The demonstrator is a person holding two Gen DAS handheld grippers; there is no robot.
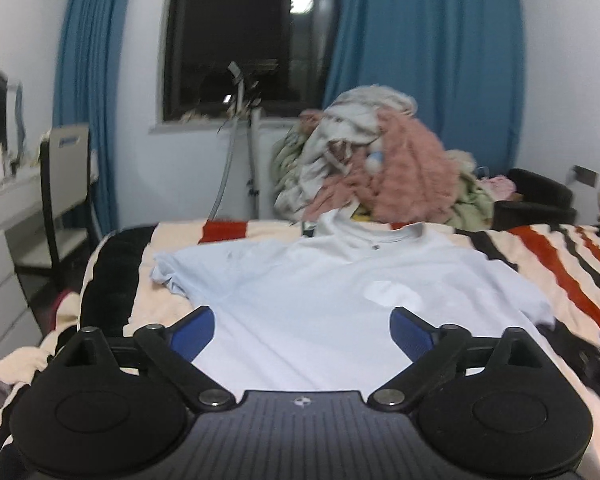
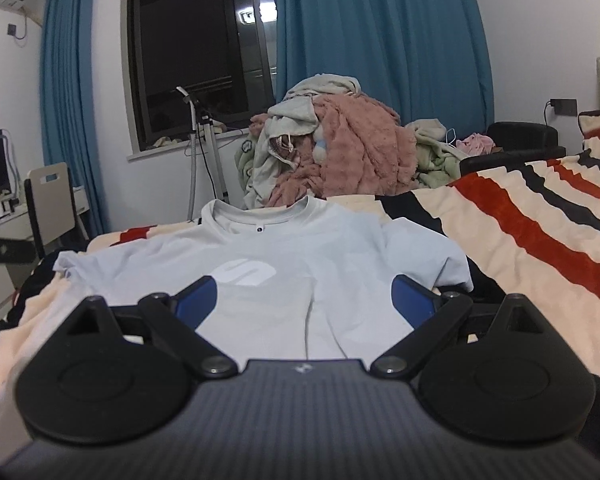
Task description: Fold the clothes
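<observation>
Pale blue T-shirt spread flat on the striped blanket; both grippers wide apart and empty.

Left wrist view, left to right: chair [image 1: 62,184] at 9 o'clock beside the white dresser [image 1: 4,248]; dark window [image 1: 252,36] at 12 o'clock between blue curtains [image 1: 420,40]; heap of clothes [image 1: 380,160] at 1 o'clock, just behind the T-shirt [image 1: 320,280]. The shirt lies front up on the blanket [image 1: 560,260], collar toward the heap, white logo right of centre. Left gripper [image 1: 302,332]: blue pads spread to full width above the shirt's lower body, nothing between them, no cloth gripped.
Right wrist view: T-shirt [image 2: 300,256] at 12 o'clock, a lengthwise crease down its middle. Right gripper [image 2: 305,300]: pads equally wide, hovering over the shirt, holding nothing.
</observation>
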